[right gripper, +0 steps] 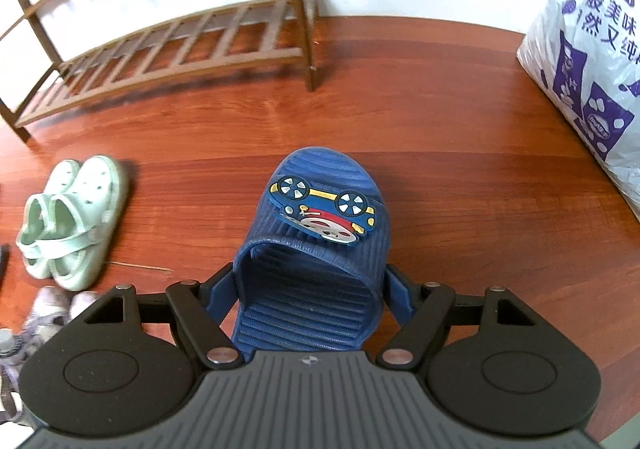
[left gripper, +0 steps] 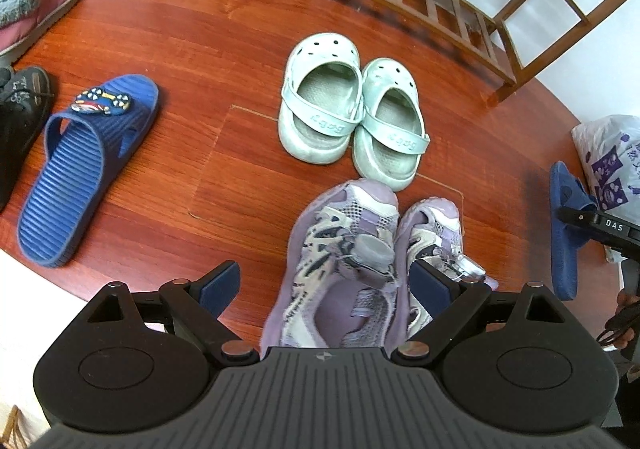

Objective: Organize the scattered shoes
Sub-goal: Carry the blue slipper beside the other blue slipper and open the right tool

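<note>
Clamping the blue car slipper (right gripper: 316, 249) across its width, toe pointing away, the right gripper (right gripper: 310, 289) is carrying it while its mate (left gripper: 84, 169) is lying beyond the open left gripper (left gripper: 324, 281).

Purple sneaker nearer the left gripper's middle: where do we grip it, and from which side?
Across the midfoot sides of the purple sneaker, behind its round dial, coming down from above the heel end. It lies upright with its toe pointing away, and the open left gripper already straddles it.
</note>
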A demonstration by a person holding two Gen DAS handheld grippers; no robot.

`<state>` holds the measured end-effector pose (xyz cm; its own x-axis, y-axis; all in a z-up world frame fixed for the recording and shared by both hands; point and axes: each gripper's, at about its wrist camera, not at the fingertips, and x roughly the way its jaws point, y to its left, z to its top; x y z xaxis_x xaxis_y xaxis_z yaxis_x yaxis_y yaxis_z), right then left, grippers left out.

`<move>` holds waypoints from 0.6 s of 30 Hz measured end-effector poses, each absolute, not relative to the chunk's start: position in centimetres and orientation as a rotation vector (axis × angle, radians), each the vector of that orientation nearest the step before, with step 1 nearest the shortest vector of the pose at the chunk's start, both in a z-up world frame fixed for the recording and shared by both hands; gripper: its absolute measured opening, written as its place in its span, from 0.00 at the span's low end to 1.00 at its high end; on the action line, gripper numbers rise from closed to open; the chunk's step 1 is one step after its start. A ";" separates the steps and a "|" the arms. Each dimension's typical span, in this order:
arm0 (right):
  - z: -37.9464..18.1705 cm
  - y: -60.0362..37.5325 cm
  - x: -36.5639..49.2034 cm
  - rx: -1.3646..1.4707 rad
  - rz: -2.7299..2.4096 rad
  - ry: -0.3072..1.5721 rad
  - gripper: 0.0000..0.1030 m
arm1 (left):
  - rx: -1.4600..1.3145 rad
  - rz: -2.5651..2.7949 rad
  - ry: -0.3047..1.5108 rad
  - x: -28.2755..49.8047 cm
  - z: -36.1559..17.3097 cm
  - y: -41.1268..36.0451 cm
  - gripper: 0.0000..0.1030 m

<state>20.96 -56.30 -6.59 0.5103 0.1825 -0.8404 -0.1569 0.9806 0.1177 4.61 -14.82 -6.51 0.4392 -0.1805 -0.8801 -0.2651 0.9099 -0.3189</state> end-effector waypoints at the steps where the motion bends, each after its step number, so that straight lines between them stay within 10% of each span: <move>1: -6.0 -55.6 20.5 0.034 0.209 1.011 0.78 | -0.444 0.043 1.123 4.6 -6.4 -14.1 0.90; 18: 0.0 -43.4 14.2 0.093 0.236 0.955 0.78 | -0.326 -0.085 1.105 4.1 -4.9 -6.1 0.90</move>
<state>14.21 -43.44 0.05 0.5544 0.2405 -0.7967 -0.1591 0.9703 0.1822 4.06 -6.10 -4.85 0.4511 -0.2288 -0.8626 -0.0935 0.9491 -0.3007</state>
